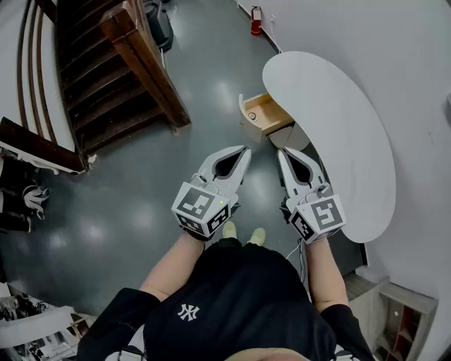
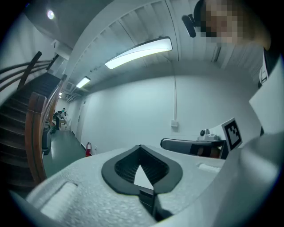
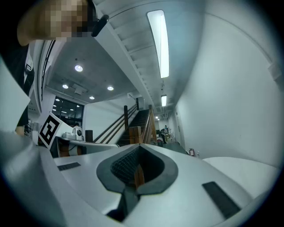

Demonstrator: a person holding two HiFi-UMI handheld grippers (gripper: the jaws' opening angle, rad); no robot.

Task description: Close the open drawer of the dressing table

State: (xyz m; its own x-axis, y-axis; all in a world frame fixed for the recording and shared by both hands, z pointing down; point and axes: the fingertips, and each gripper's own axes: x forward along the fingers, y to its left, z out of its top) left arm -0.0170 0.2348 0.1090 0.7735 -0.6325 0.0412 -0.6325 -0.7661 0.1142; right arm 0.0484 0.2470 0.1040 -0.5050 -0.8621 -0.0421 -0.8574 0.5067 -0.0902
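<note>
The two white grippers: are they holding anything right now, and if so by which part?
Nothing is held. The left gripper and the right gripper are both shut and empty, short of the open drawer.

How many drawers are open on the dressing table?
1: the drawer juts from the dressing table's left edge in the head view; others may be hidden beneath it.

The head view looks steeply down from above the person onto the floor (image 1: 106, 211), with the staircase (image 1: 106, 77) at upper left and the dressing table (image 1: 352, 141) at right. Each gripper view sits close behind its own jaws and faces level. The left gripper (image 2: 140, 146) view faces a far wall (image 2: 133, 111), and the right gripper (image 3: 139, 145) view faces the staircase. All three views share the staircase and a red fire extinguisher (image 1: 256, 20).
</note>
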